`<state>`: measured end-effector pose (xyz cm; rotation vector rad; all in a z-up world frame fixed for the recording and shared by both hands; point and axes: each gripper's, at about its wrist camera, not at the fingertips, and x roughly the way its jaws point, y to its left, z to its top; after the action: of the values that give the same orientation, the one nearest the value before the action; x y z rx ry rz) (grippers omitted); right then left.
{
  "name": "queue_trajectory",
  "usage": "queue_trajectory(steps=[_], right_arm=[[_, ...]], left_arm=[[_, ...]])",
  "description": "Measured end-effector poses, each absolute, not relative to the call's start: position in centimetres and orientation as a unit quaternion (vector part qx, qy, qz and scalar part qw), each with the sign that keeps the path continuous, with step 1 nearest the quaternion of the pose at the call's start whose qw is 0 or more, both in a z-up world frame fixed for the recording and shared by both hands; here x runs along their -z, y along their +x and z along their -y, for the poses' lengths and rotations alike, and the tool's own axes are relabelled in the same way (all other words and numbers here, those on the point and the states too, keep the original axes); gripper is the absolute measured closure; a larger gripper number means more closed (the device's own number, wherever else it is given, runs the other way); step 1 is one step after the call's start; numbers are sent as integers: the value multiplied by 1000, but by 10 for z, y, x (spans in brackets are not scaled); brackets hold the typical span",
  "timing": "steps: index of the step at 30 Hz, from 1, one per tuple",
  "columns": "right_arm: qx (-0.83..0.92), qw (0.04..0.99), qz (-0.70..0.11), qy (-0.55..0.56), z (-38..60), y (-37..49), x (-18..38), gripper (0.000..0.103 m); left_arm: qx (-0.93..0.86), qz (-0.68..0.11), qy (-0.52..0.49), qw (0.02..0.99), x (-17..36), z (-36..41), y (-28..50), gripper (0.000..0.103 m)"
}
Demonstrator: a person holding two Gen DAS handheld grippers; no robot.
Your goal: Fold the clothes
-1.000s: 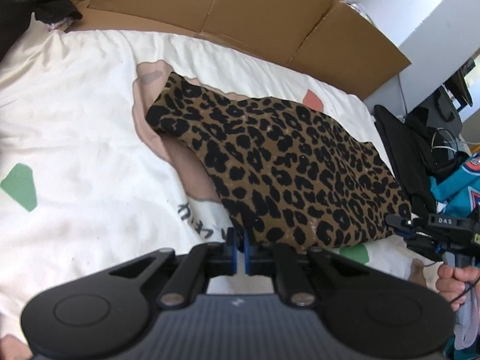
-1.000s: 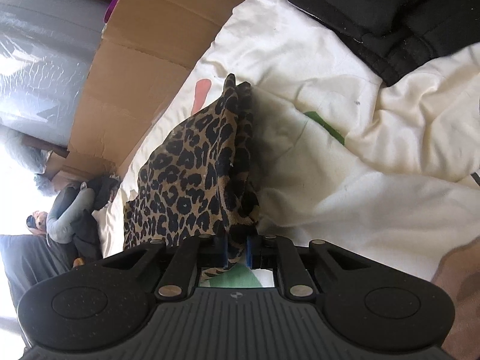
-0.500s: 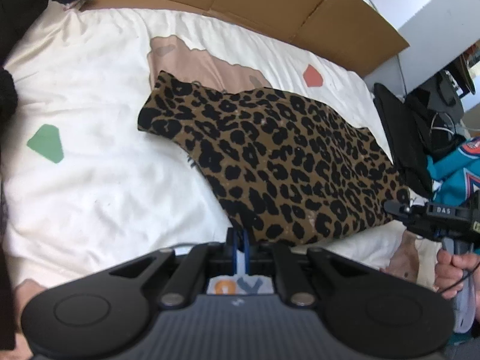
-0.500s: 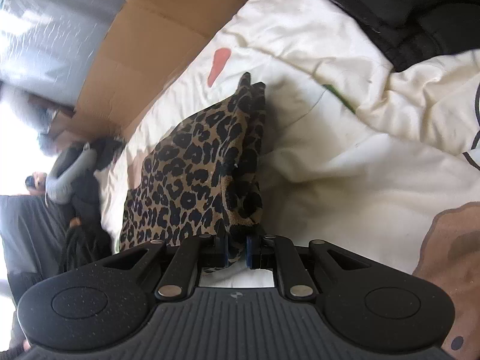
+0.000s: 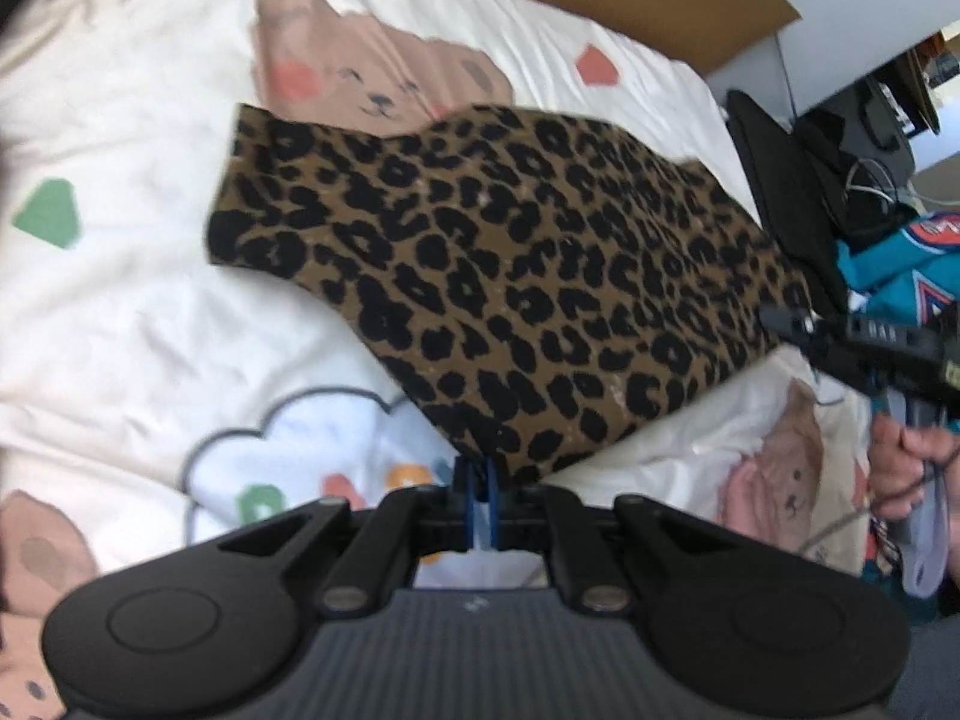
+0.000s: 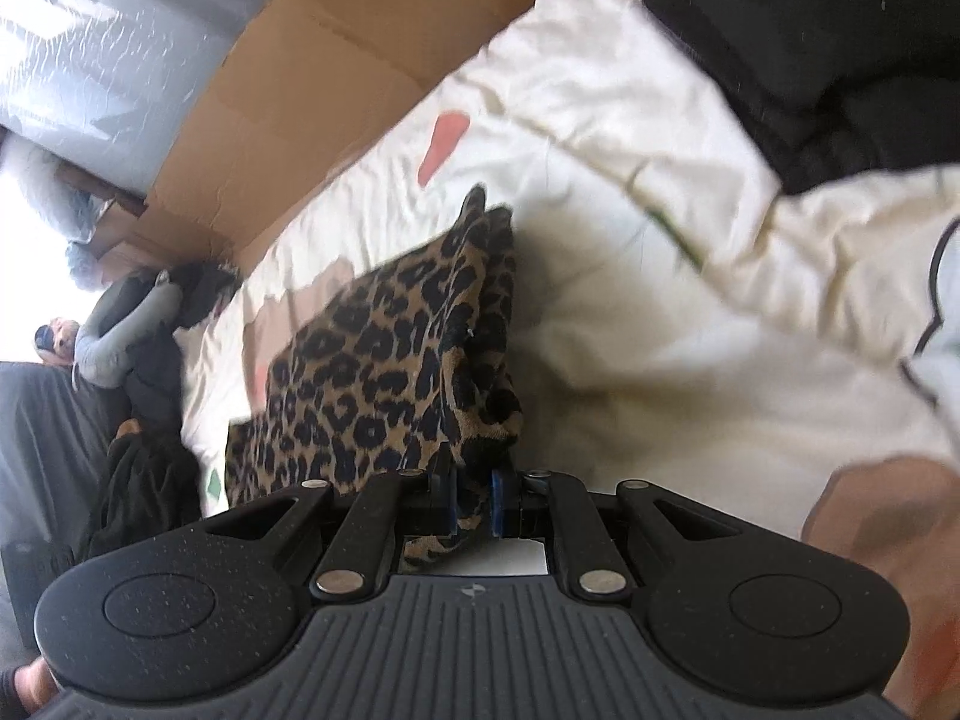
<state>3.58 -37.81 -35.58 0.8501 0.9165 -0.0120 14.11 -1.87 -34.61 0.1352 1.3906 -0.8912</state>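
A leopard-print garment (image 5: 510,264) is held stretched above a white bedsheet (image 5: 120,312) printed with bears and clouds. My left gripper (image 5: 477,480) is shut on its near corner. My right gripper (image 6: 474,495) is shut on another corner of the garment (image 6: 384,372), whose cloth bunches between the blue pads. The right gripper also shows at the right edge of the left wrist view (image 5: 864,342), at the garment's far-right corner, with the hand that holds it.
Flat cardboard (image 6: 336,84) lies along the bed's far edge. Dark clothes (image 6: 828,42) are piled on the bed near the right gripper. A teal jersey (image 5: 900,276) and black items lie off the bed's side. More dark clothing (image 6: 138,354) sits at the far end.
Both grippers have pulled back toward me with the garment still held. The garment has slid over the sheet, and the bear and cloud prints now show beneath and beside it.
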Motion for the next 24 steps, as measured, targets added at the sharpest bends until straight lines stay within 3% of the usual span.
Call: queue_trajectory(steps=[24], right_arm=[[39, 850, -403, 336, 433, 110, 343, 95]], left_arm=[[453, -626, 100, 626, 350, 43, 111, 103]])
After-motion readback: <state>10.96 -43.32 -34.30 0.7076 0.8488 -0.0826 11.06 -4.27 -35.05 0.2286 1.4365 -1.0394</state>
